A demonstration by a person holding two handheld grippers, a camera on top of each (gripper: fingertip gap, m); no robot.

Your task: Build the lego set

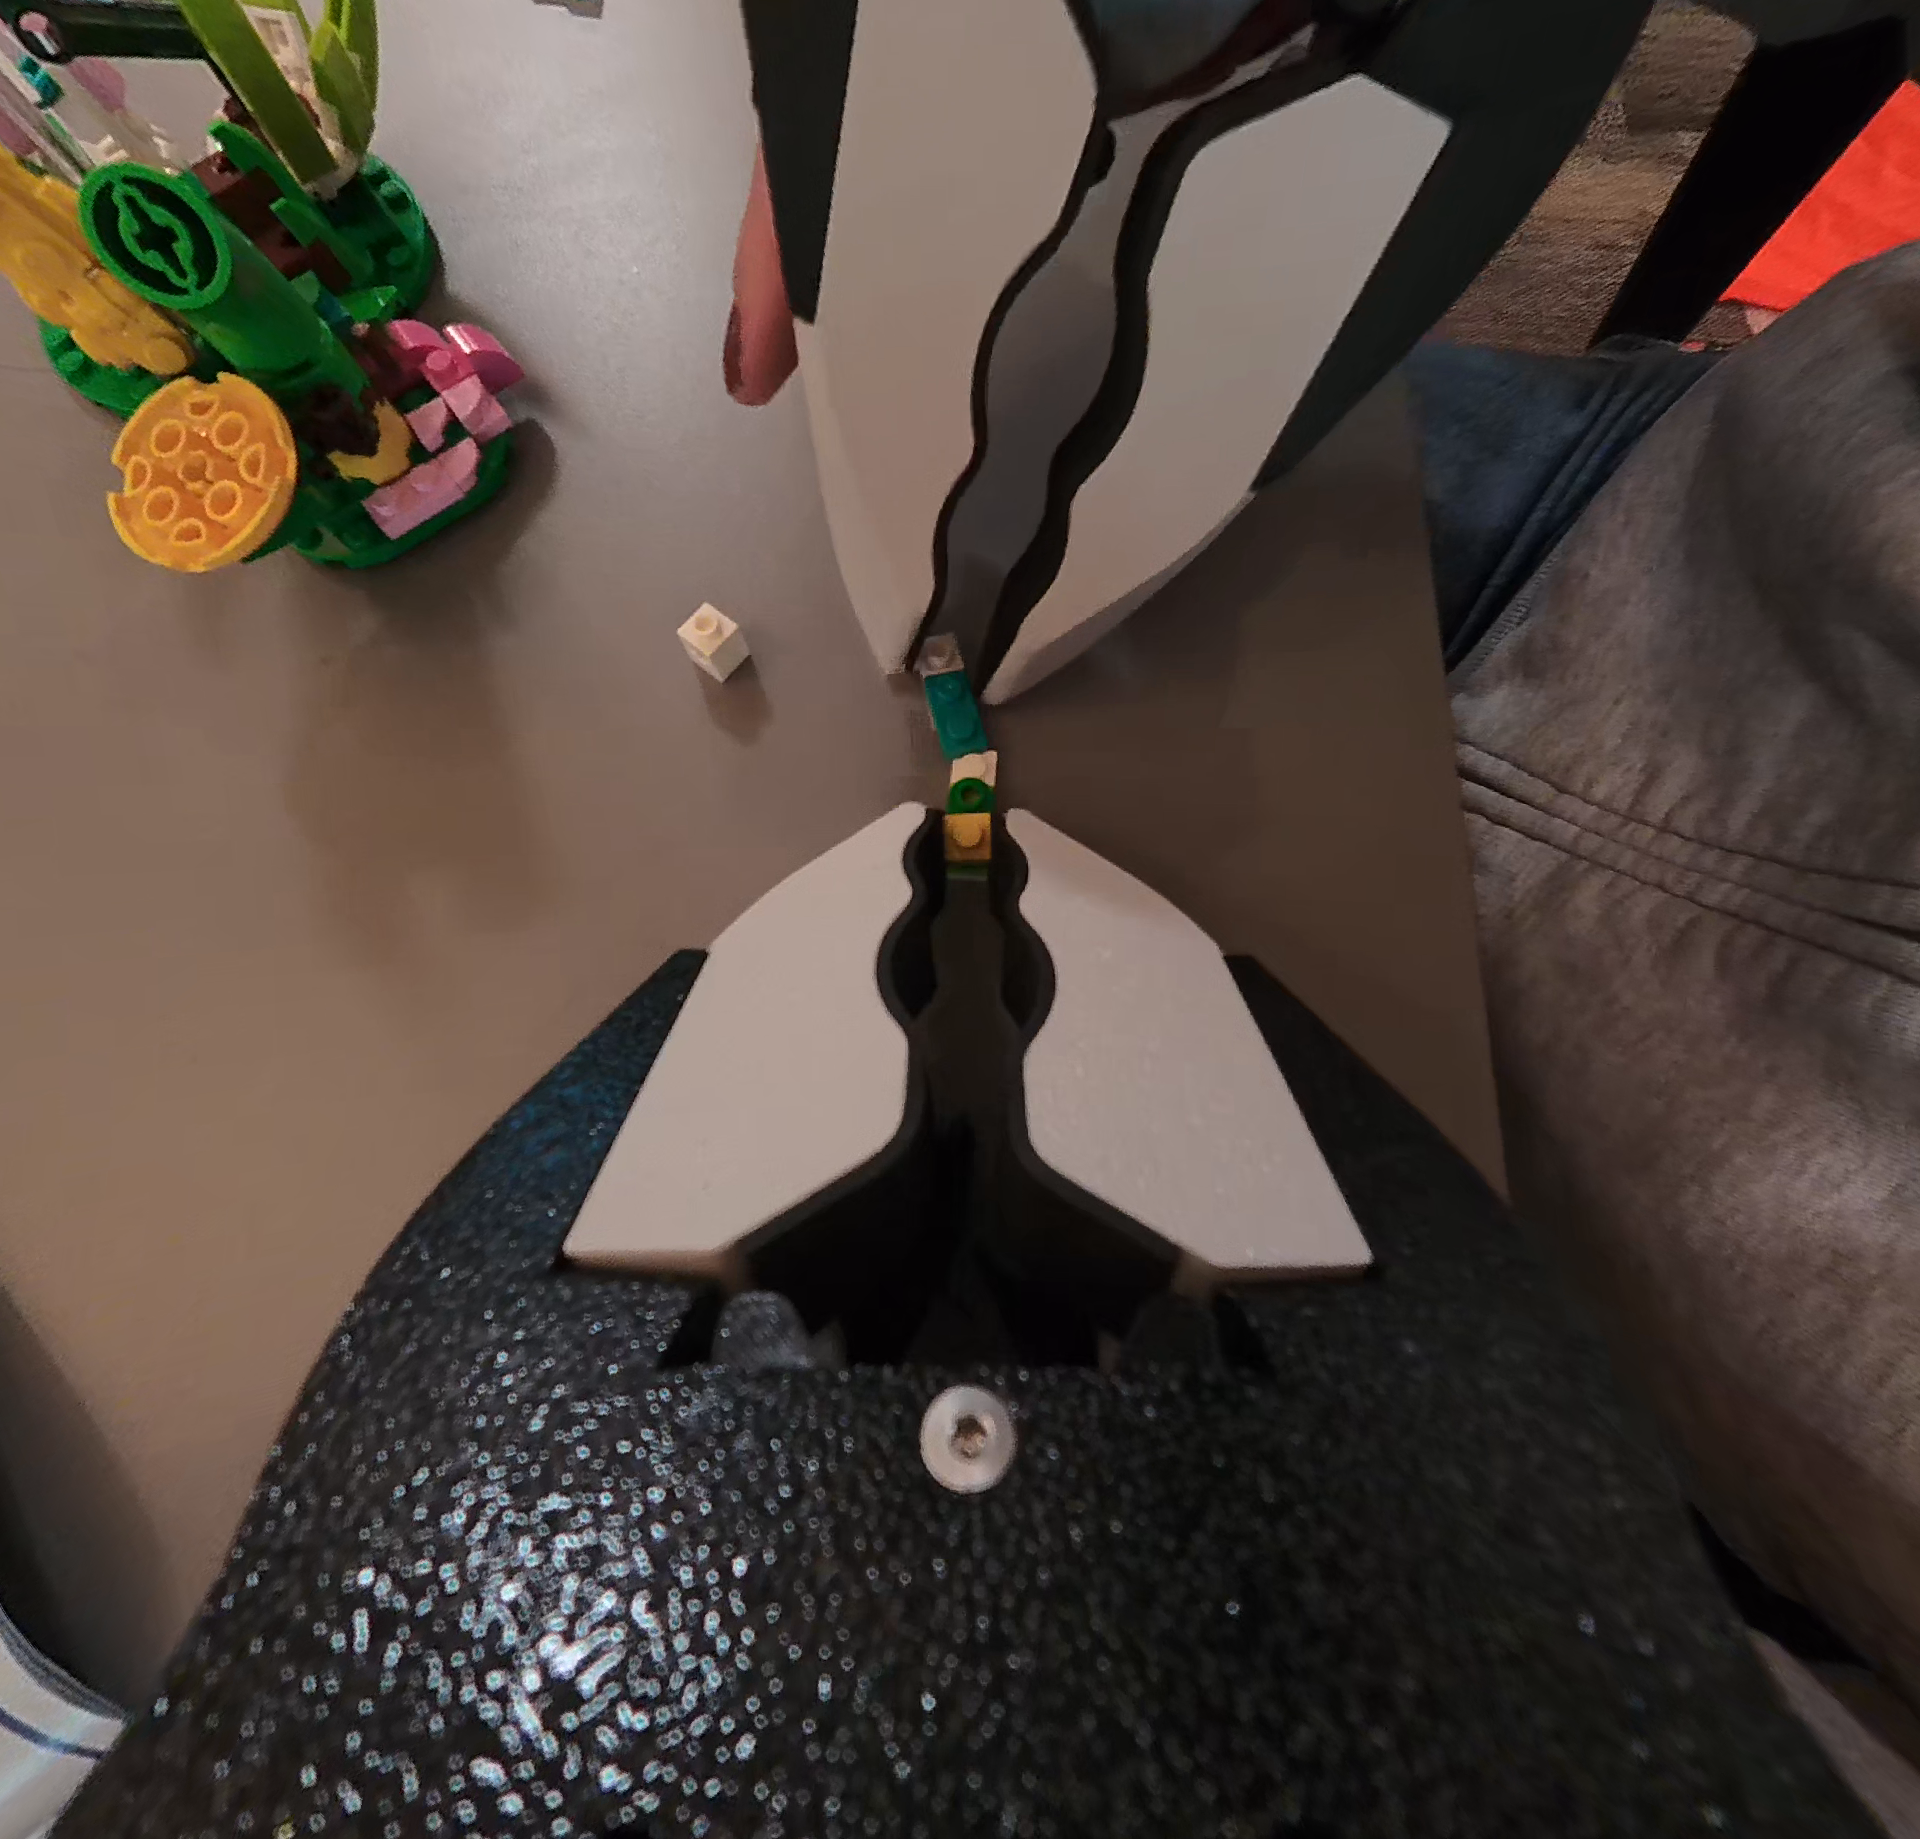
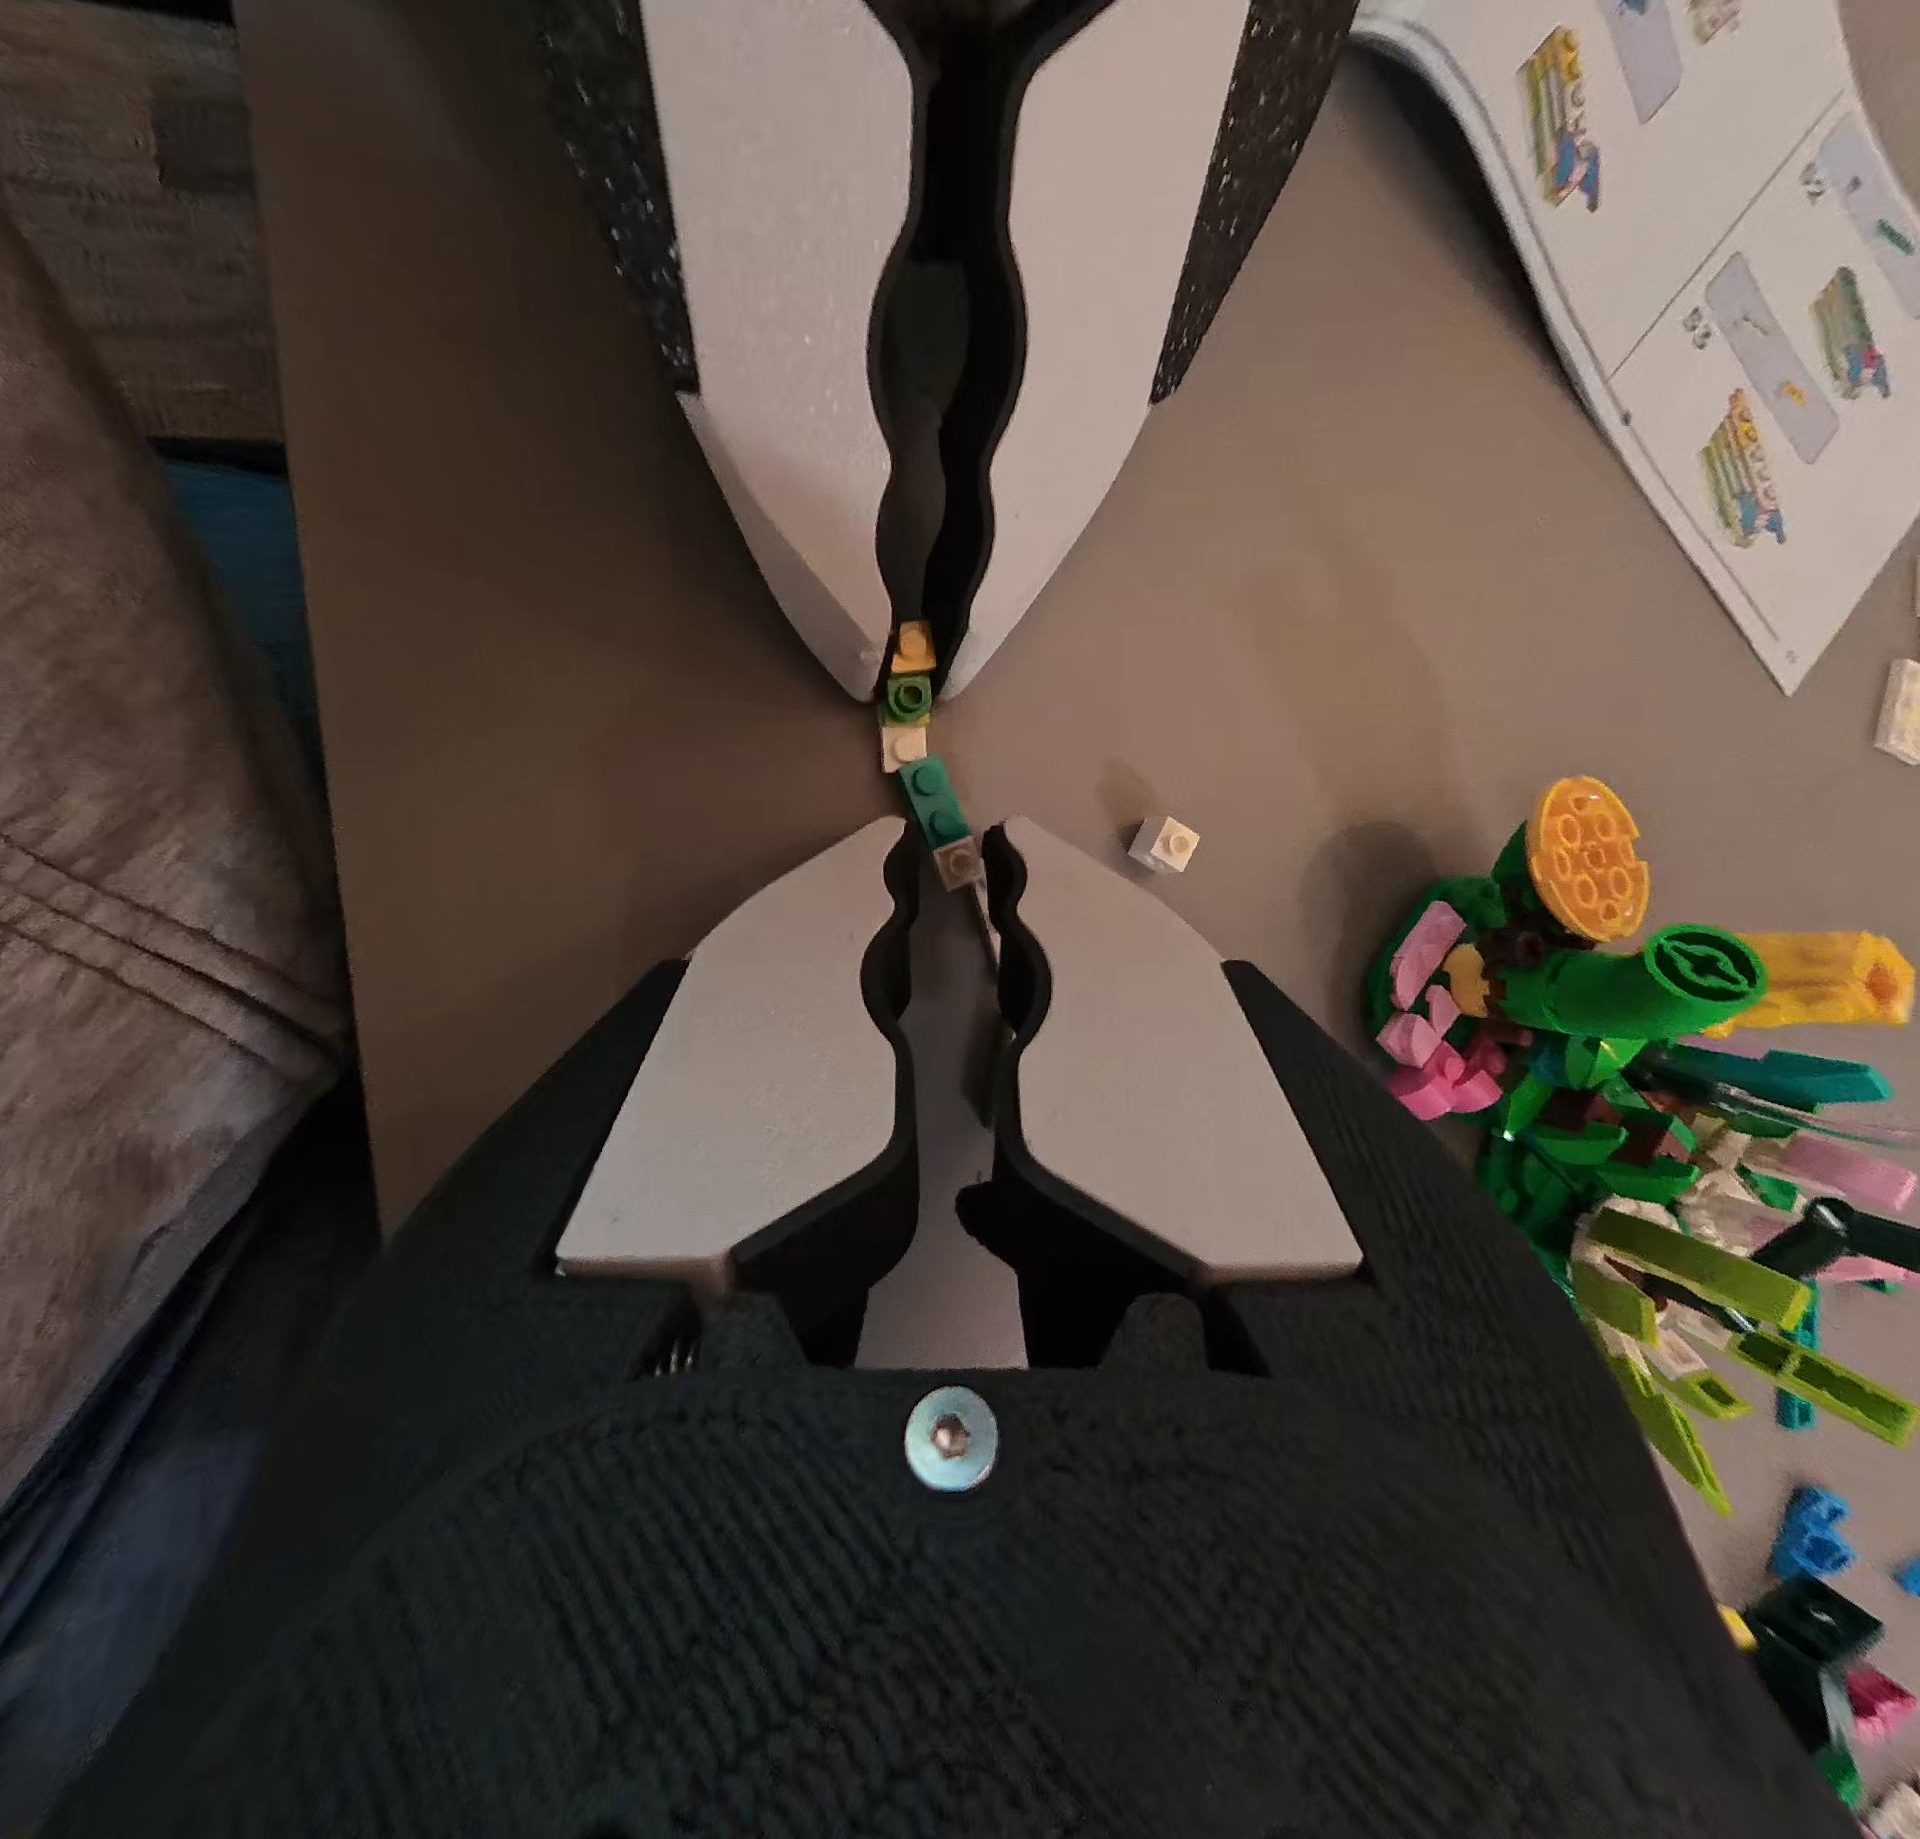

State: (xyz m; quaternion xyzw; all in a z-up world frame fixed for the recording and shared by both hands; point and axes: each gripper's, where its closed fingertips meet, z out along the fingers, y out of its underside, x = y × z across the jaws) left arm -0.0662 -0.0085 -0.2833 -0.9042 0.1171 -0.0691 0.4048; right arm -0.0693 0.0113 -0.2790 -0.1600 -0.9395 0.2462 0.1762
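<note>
My left gripper [image 1: 966,823] is shut on a short brick strip [image 1: 971,797], with its yellow stud between the fingertips and green and white studs sticking out beyond them. A dark green part runs back between the pads. My right gripper [image 2: 948,833] faces it tip to tip and is shut on a teal plate [image 2: 933,802], pinching its grey end piece [image 2: 956,862]. The teal plate meets the white end of the strip at a slight angle. Both grippers hover just above the grey table [image 1: 416,854]. The left gripper [image 2: 914,672] also shows in the right wrist view, and the right gripper [image 1: 951,672] in the left wrist view.
A loose white brick [image 1: 714,639] lies near the fingertips. A green, yellow and pink brick flower model [image 1: 260,335] stands to one side. An open instruction booklet [image 2: 1714,231] and loose blue bricks [image 2: 1813,1545] lie further off. A person's grey clothing [image 1: 1714,854] is by the table edge. The grippers are tip to tip, or close to it.
</note>
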